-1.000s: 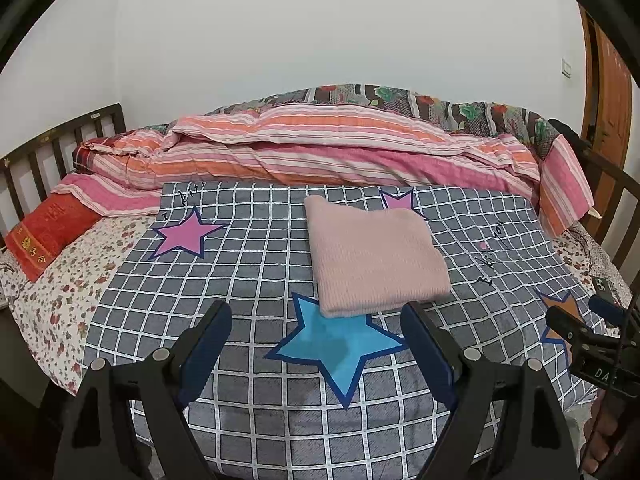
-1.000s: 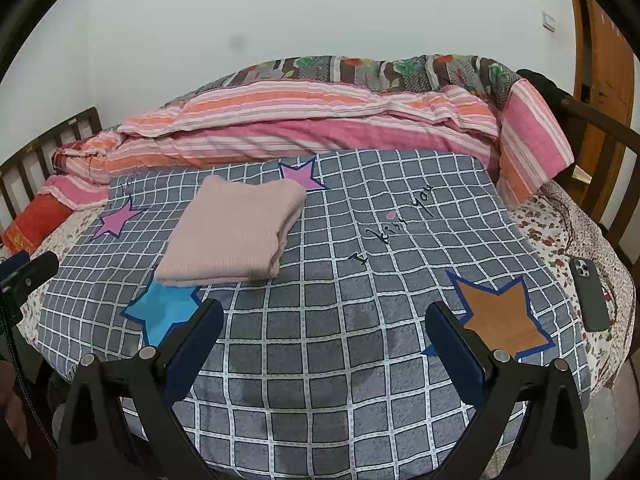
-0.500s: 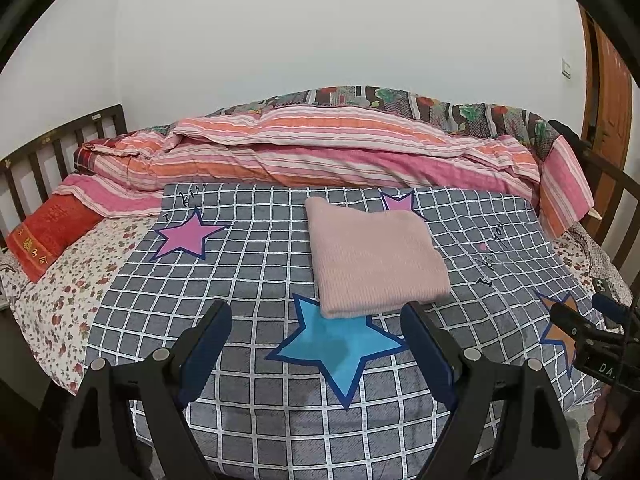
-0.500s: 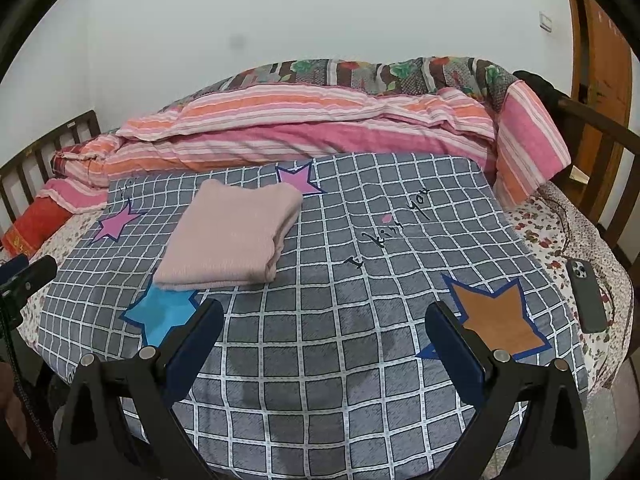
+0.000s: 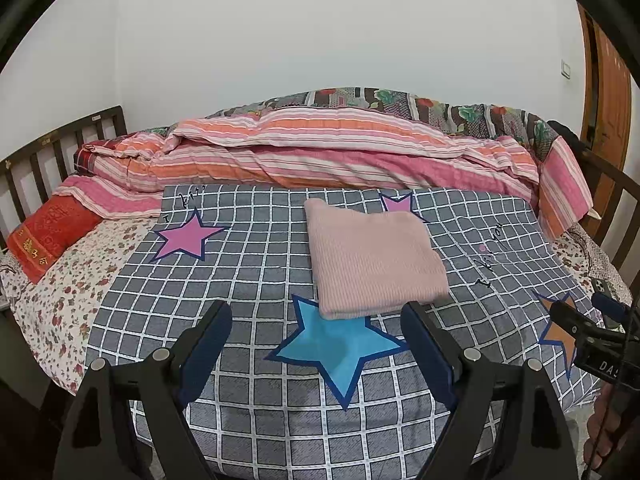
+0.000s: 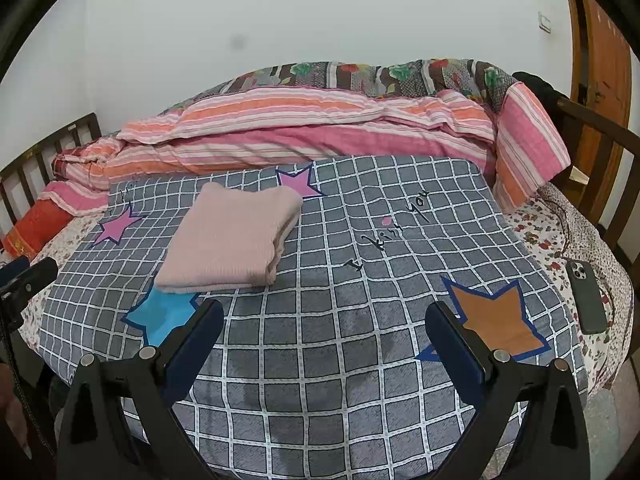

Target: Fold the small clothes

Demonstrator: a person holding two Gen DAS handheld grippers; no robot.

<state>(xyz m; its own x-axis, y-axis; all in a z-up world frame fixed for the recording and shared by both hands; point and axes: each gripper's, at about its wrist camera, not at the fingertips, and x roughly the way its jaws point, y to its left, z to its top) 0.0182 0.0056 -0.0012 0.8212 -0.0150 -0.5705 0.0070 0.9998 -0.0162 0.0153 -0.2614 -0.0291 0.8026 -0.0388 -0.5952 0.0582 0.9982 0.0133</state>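
Pink garment (image 5: 374, 256) lies folded flat on the checked blanket (image 5: 256, 264). Left gripper (image 5: 316, 322) and right gripper (image 6: 324, 320) both stand spread wide, holding nothing, clear of the garment.

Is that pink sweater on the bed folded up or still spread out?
Folded: the pink sweater lies as a neat rectangle with stacked layers showing along its edge.

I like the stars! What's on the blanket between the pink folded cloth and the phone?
In the right wrist view, between the pink folded cloth and the phone lie bare checked blanket, black writing and an orange star.
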